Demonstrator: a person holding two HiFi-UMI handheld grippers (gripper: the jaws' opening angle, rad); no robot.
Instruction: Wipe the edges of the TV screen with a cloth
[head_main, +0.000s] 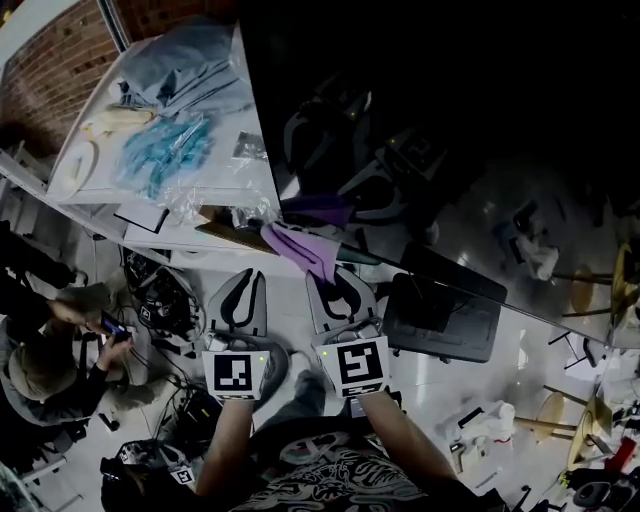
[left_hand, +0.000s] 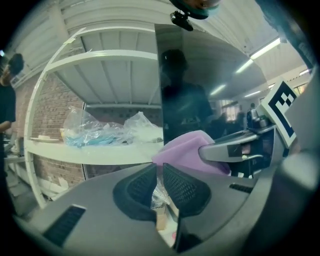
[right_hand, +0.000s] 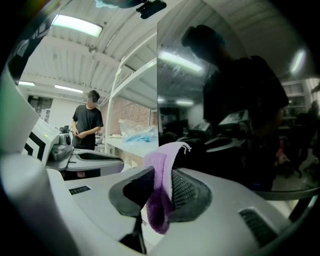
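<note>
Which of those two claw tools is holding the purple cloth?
The right gripper: purple cloth pinched between its jaws; the left gripper holds nothing.

White metal rack (left_hand: 95, 60) is set against a brick wall (left_hand: 50, 117) — its lower shelf (head_main: 105, 192) is loaded with clear plastic bags (left_hand: 100, 131). Corrugated ceiling (right_hand: 75, 55) is lit by strip lights (right_hand: 75, 24). Cables (head_main: 165, 300) are heaped on the floor below the shelf — one person (right_hand: 87, 125) is seen standing further back.

White table (head_main: 100, 195) upper left, carrying a clear bag of blue items (head_main: 165, 150) and grey fabric (head_main: 185, 65). Brick wall (head_main: 50, 70) in the far upper-left corner. Seated person (head_main: 45, 360) lower left. Standing person (right_hand: 87, 125) left of centre in the right gripper view.
</note>
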